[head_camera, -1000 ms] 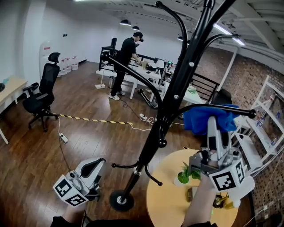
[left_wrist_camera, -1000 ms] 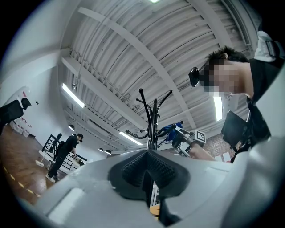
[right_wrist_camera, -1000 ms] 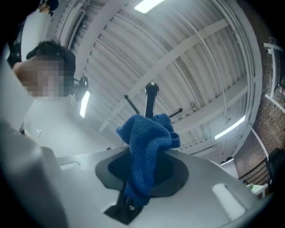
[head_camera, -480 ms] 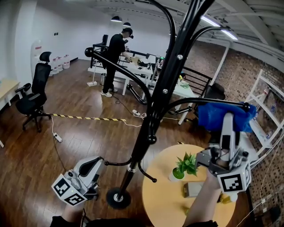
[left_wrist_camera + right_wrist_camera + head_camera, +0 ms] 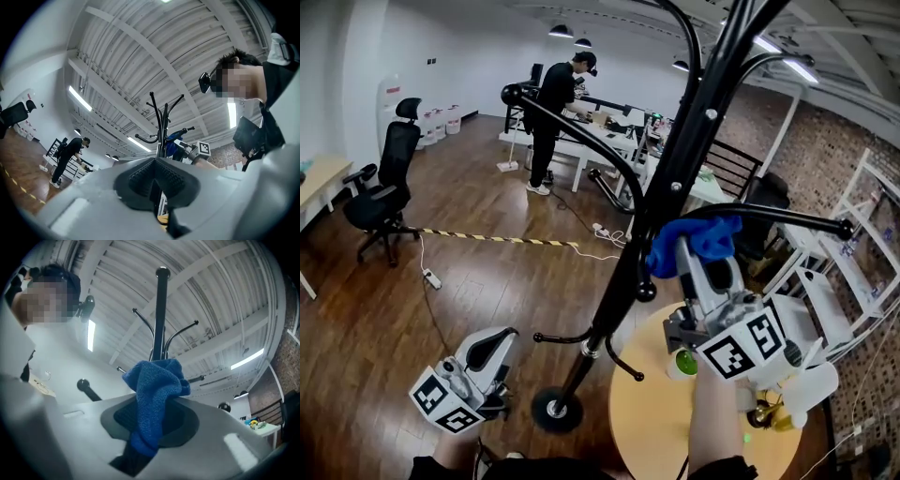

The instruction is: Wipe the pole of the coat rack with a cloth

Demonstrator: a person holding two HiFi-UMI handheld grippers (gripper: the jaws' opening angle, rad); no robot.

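Fingers [image 5: 118, 419] of the right gripper [image 5: 691, 255] are held just right of the pole [image 5: 675, 178], clamped on the cloth [image 5: 712, 234]. The left gripper [image 5: 499, 342], low and near, is closed on nothing. Wiping seems about to begin, so the cloth must next be pressed to the pole.

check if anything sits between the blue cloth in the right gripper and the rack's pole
Nothing visible does. The blue cloth, clamped in the right gripper, sits close beside the pole; the right gripper view shows the pole rising directly behind it.
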